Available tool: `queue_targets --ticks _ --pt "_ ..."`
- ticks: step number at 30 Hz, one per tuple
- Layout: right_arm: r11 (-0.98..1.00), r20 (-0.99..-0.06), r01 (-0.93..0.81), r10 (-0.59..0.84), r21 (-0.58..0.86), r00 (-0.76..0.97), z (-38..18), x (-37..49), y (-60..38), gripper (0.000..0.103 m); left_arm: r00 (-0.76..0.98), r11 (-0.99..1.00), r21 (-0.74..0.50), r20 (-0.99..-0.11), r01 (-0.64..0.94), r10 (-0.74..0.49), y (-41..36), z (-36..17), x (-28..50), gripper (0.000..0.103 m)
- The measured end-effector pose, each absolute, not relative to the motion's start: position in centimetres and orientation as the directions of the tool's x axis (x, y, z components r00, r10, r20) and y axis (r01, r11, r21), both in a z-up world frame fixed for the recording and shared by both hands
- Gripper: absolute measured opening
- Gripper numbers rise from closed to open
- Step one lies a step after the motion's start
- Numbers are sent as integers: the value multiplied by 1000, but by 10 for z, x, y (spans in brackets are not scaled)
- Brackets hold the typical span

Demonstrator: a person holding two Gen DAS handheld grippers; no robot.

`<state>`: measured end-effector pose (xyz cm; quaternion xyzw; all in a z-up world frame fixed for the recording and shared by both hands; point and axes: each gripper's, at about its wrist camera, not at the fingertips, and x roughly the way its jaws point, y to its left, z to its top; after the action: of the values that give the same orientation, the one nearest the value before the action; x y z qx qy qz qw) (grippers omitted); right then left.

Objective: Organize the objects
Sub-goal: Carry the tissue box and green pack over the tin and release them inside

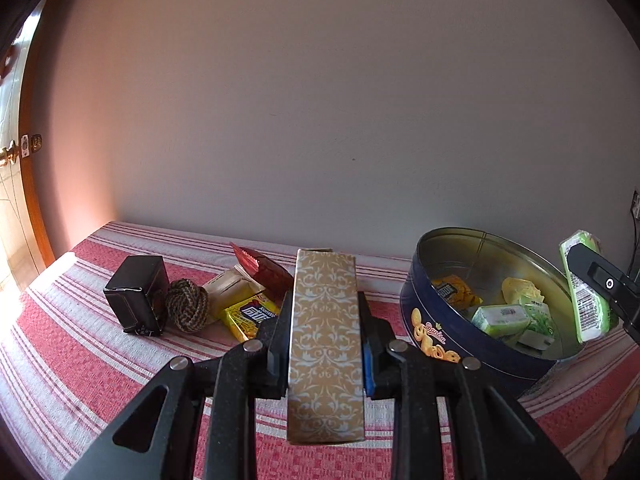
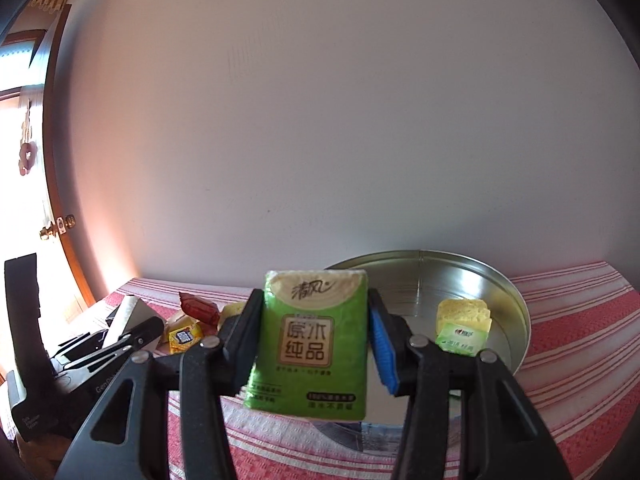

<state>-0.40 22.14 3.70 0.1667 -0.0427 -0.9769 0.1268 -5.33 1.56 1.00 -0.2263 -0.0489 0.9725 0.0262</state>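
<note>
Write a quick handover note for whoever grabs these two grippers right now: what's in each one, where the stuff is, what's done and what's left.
Left gripper: shut on the gold patterned box, held above the striped cloth.
Right gripper: shut on the green tissue pack, held over the round cookie tin.
Done: several green and yellow packets already lie in the tin.
Left: the black box, rope ball, red wrapper and yellow packet sit on the cloth.

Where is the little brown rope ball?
In the left wrist view the rope ball lies on the striped cloth, left side, between the black box and the yellow snack packet.
</note>
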Motion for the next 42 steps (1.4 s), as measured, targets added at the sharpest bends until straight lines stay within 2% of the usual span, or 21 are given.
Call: queue_targets --ticks 11,18,25,42 --pt "-987 -284 129 -152 97 -947 45 -8 279 50 -900 -988 -78 -408 -130 151 99 27 -63 28" --pt "-999 -308 26 -38 42 -951 36 -27 310 50 -890 -980 -54 -412 -191 196 146 26 -75 28" --pt "-997 -346 -61 39 54 -937 27 -44 336 50 -884 -977 -30 -421 -213 206 180 18 -90 28" --pt "-997 -446 -44 8 70 -895 9 -65 331 50 -871 -972 20 -449 -233 199 189 1 -94 28"
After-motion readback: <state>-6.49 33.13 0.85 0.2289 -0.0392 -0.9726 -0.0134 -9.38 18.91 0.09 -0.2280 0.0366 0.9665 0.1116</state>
